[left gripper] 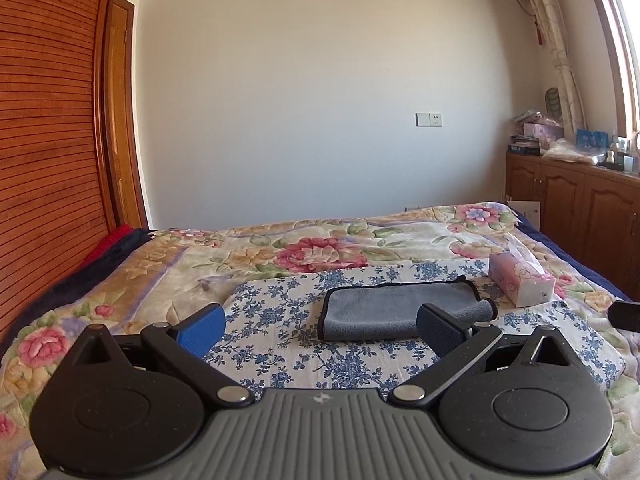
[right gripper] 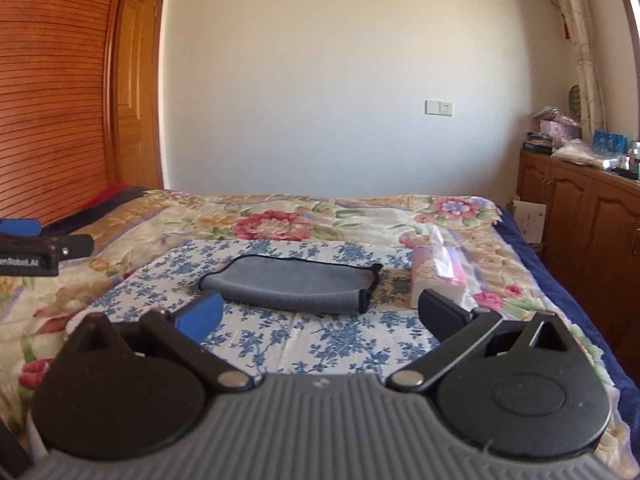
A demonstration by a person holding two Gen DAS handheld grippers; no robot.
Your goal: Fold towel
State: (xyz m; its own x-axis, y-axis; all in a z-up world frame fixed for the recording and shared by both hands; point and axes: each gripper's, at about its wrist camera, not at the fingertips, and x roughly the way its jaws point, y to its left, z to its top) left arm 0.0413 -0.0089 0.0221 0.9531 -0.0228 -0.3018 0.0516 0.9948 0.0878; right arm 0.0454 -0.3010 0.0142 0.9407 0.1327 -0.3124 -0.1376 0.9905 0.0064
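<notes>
A grey towel [left gripper: 384, 308] with a dark hem lies folded into a long flat rectangle on a white cloth with blue flowers [left gripper: 280, 312], on the bed. It also shows in the right wrist view [right gripper: 296, 284]. My left gripper [left gripper: 320, 330] is open and empty, held above the cloth just in front of the towel. My right gripper [right gripper: 320, 316] is open and empty, also in front of the towel and apart from it. The left gripper's tip shows at the left edge of the right wrist view [right gripper: 24, 248].
A pink tissue box [left gripper: 520, 280] stands right of the towel, also seen in the right wrist view [right gripper: 438, 280]. The floral bedspread [left gripper: 280, 248] covers the bed. A wooden headboard [left gripper: 48, 140] is at left, a wooden cabinet [left gripper: 580, 200] with clutter at right.
</notes>
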